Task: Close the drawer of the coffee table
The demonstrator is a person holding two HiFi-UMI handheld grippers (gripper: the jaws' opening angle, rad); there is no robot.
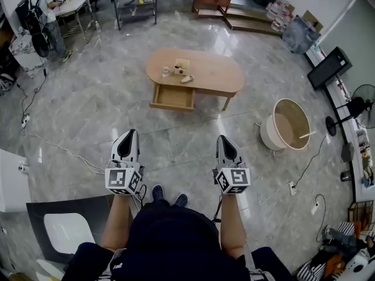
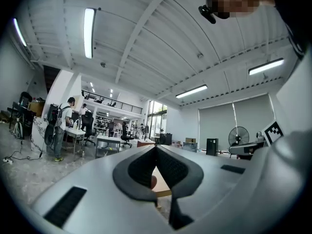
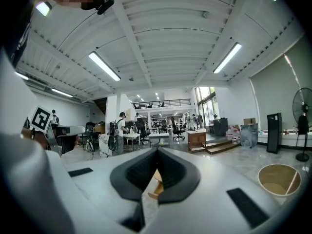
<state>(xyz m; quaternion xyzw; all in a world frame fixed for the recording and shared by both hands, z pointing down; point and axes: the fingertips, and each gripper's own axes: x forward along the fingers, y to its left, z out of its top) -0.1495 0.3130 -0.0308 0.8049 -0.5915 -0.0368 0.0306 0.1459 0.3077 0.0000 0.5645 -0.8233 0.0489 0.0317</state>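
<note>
At the upper middle of the head view, the drawer [image 1: 173,97] of the coffee table [image 1: 214,75] hangs open, well apart from me. My left gripper [image 1: 129,134] and right gripper [image 1: 223,139] are closed, empty; I'd approach, then push its front squarely.

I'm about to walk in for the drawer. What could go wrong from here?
The drawer hangs open under the coffee table, some way ahead. A hard shove might rattle the small items on top; an off-centre push might skew and jam it. A cable trails across the floor at left, a possible trip.
</note>
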